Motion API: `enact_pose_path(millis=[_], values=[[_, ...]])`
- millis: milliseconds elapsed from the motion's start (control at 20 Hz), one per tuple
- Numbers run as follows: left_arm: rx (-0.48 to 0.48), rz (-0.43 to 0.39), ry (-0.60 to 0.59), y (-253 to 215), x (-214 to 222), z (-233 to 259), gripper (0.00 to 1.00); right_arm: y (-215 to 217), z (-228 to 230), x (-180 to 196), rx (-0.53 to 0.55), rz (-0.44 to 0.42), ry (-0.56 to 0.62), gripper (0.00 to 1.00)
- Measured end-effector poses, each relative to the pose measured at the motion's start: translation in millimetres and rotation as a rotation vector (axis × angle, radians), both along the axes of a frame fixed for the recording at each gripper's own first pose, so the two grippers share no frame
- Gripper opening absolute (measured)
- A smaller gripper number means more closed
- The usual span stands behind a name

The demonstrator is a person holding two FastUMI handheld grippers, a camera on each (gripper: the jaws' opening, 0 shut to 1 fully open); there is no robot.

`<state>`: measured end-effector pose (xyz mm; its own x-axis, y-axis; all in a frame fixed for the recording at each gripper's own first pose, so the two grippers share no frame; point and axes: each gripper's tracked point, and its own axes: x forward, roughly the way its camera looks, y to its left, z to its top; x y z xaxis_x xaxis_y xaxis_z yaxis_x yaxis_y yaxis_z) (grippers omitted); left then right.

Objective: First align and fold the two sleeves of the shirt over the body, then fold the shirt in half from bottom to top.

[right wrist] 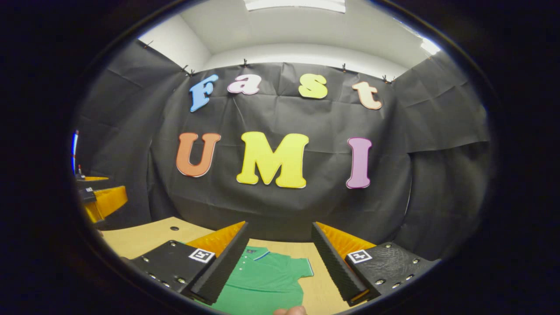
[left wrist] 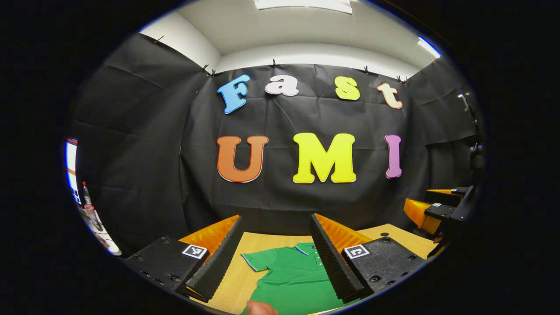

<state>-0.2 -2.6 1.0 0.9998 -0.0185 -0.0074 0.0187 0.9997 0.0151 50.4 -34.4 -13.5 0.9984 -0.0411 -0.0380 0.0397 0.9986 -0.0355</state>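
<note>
Shirt [left wrist: 288,275] lies flat on table [left wrist: 238,271], collar toward wall.

— Where does the left gripper view look from?
— From above the near edge of the wooden table [left wrist: 262,245], facing level toward the black back wall [left wrist: 306,122], with ceiling at the top. Its own left gripper [left wrist: 275,256] frames the bottom, well above the green shirt [left wrist: 288,280].
— And the right gripper view?
— Much the same height and heading, set to the other side; the right gripper [right wrist: 278,258] sits over the shirt's other sleeve.
— What do they share?
— The wall, the table, the shirt's collar — and each catches the other gripper at its rim, far right in one, far left in the other.
</note>
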Motion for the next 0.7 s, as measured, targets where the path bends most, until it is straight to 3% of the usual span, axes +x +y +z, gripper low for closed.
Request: enact_pose_path(millis=[300,400,450,500,700], values=[[-0.052,-0.065,-0.021,-22,17,3,0.97,-61,-42,91,-0.001,-0.068,0.146,0.94],[-0.047,-0.067,0.0,-26,28,0,0.97,-75,-70,129,0.008,-0.055,0.216,0.94],[-0.053,-0.071,0.011,-29,32,-1,0.89,-77,-87,150,0.014,-0.031,0.252,0.94],[-0.061,-0.074,0.022,-34,42,-5,0.97,-82,-105,171,0.016,-0.018,0.294,0.94],[-0.061,-0.059,0.062,-40,73,-16,0.97,-103,-186,247,0.019,-0.006,0.435,0.95]])
